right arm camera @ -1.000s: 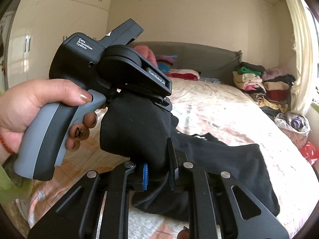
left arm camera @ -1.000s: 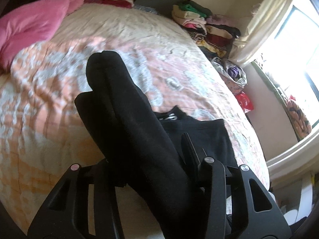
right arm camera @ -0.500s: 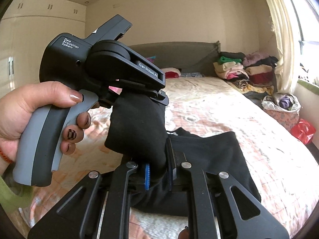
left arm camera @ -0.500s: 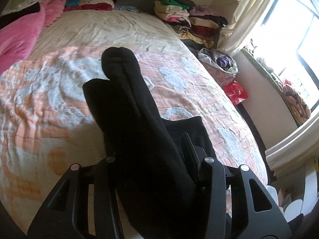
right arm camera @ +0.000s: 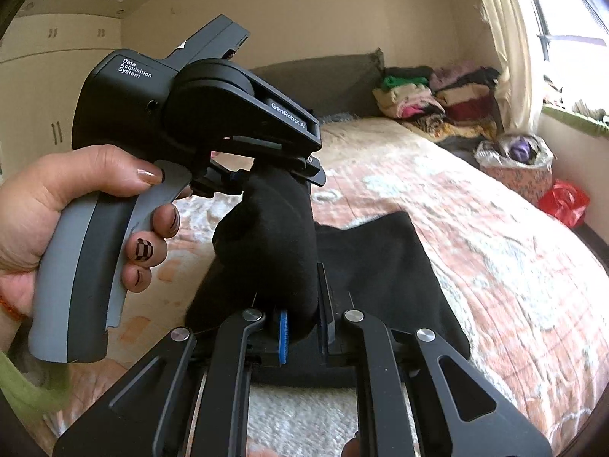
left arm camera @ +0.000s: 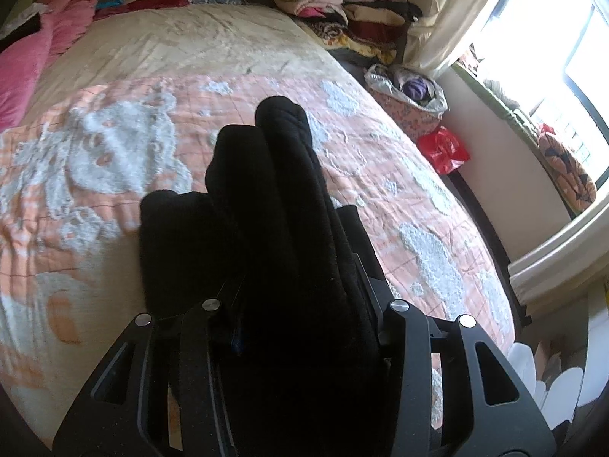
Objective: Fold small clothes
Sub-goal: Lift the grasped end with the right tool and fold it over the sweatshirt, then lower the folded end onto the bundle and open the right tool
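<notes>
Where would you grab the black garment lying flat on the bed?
Take the black garment by its far edge, the one toward the stack of folded clothes, coming down from above. That edge lies flat and open on the bedspread, while the near part is hidden behind the right tool and the sock.

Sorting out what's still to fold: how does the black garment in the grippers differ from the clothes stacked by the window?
The black garment is one dark piece, lifted and bunched between both hand-held grippers, left and right. The clothes stack is many-coloured, folded flat and resting untouched at the bed's far end. Both are fabric.
</notes>
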